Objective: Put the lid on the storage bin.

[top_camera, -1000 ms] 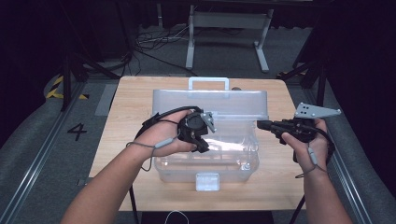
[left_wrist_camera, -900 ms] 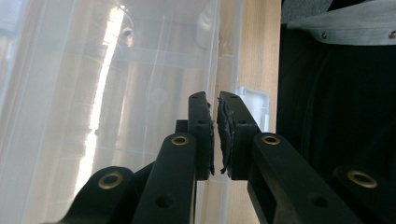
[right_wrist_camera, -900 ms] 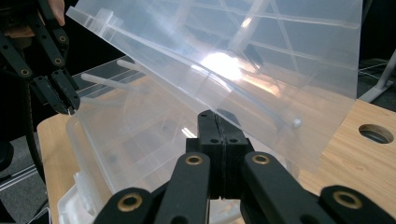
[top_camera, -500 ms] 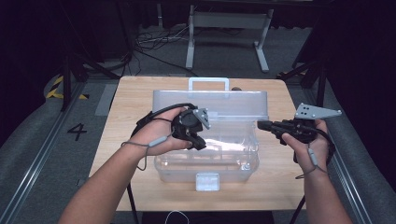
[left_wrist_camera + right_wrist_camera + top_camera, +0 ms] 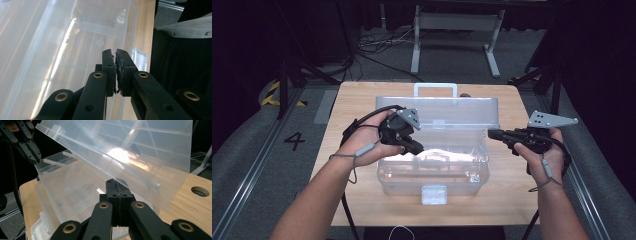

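A clear plastic box (image 5: 402,182) stands on the wooden table (image 5: 354,107) with its lid (image 5: 447,112) raised at the back. My left gripper (image 5: 416,147) hangs over the box's left side, its jaws shut with nothing between them (image 5: 115,53); below it is the box's bare inside (image 5: 62,50). My right gripper (image 5: 491,134) points left at the box's right end, just under the lid's right edge. Its jaws are shut and hold nothing (image 5: 115,182), close in front of the tilted lid (image 5: 130,152). The left gripper (image 5: 33,157) is also seen beyond the box.
The box has a white front latch (image 5: 433,194) and a carry handle (image 5: 435,89) on the lid. A round hole (image 5: 200,191) is cut in the tabletop at its far right. A metal stand (image 5: 457,30) and cables lie on the floor behind the table.
My left gripper has drifted a little to the left over the box. The right gripper and the lid have stayed put.
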Demonstrator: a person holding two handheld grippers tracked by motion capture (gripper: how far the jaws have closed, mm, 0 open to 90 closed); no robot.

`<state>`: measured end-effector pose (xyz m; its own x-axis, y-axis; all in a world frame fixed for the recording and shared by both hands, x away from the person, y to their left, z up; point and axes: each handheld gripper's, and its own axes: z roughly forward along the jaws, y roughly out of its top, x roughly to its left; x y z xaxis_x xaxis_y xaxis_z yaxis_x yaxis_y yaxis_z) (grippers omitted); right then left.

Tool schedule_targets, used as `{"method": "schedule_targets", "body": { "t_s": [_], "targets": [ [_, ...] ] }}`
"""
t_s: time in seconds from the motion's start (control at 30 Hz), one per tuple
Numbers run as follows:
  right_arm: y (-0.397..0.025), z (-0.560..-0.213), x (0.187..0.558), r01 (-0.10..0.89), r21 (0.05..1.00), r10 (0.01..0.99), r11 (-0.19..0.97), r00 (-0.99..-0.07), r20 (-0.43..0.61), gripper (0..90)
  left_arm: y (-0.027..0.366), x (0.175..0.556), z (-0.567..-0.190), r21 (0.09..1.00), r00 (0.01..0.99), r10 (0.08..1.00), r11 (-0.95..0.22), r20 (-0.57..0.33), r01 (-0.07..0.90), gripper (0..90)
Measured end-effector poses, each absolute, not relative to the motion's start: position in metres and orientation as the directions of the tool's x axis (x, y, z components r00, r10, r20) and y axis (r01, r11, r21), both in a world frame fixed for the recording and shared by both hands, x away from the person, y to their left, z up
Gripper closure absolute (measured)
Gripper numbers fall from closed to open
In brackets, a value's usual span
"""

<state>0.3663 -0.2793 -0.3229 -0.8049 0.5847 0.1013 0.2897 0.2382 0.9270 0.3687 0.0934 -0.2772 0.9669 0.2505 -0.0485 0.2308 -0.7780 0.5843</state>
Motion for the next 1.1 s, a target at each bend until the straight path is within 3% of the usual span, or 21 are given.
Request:
{"method": "schedule_targets", "body": {
  "t_s": [0.33, 1.1],
  "targets": [
    [-0.281, -0.322, 0.366, 0.286, 0.927, 0.580, 0.241, -0.808, 0.098, 90.0, 0.128, 0.369, -0.278, 0.665, 0.941, 0.331, -0.687, -0.076, 0.295, 87.9],
    [-0.281, -0.322, 0.365, 0.288, 0.927, 0.584, 0.241, -0.806, 0.099, 90.0, 0.185, 0.359, -0.287, 0.757, 0.859, 0.498, -0.515, -0.119, 0.403, 89.6]
  ]
}}
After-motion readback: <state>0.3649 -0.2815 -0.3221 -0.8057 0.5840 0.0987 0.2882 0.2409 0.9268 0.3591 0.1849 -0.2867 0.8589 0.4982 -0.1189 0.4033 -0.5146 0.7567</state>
